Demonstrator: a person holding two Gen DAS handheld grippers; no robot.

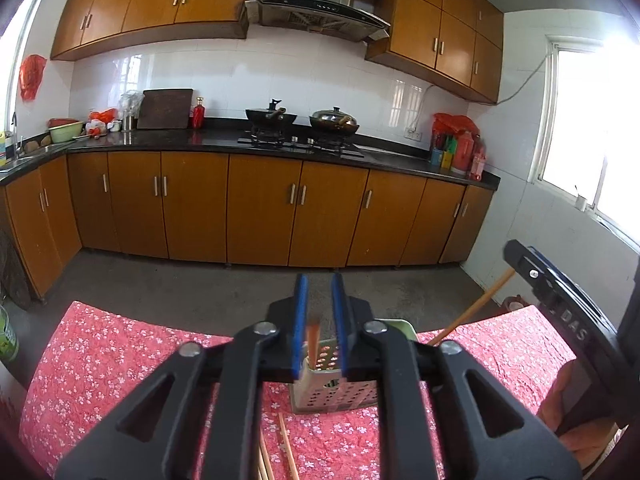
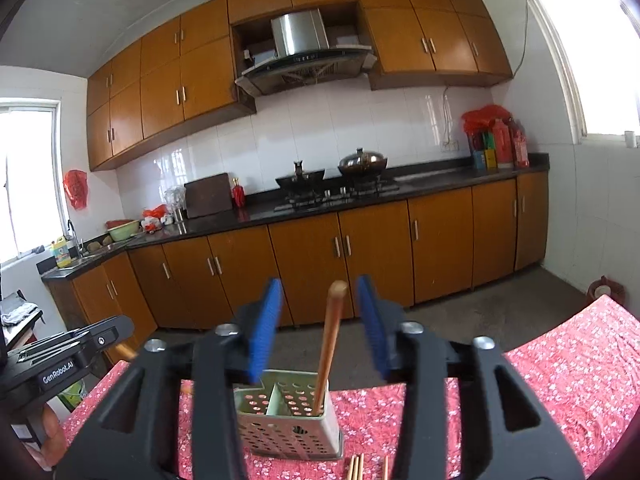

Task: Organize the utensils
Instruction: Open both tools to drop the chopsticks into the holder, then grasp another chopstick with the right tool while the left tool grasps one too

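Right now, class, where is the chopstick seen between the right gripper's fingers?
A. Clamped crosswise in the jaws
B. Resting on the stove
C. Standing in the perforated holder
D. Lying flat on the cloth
C: in the right wrist view the chopstick stands with its lower end inside the holder, and the right gripper has its pads apart, clear of it.

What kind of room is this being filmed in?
A home kitchen, most likely. Wooden cabinets run under a dark counter, two woks sit on a gas stove beneath a range hood, and a sink fills the corner.
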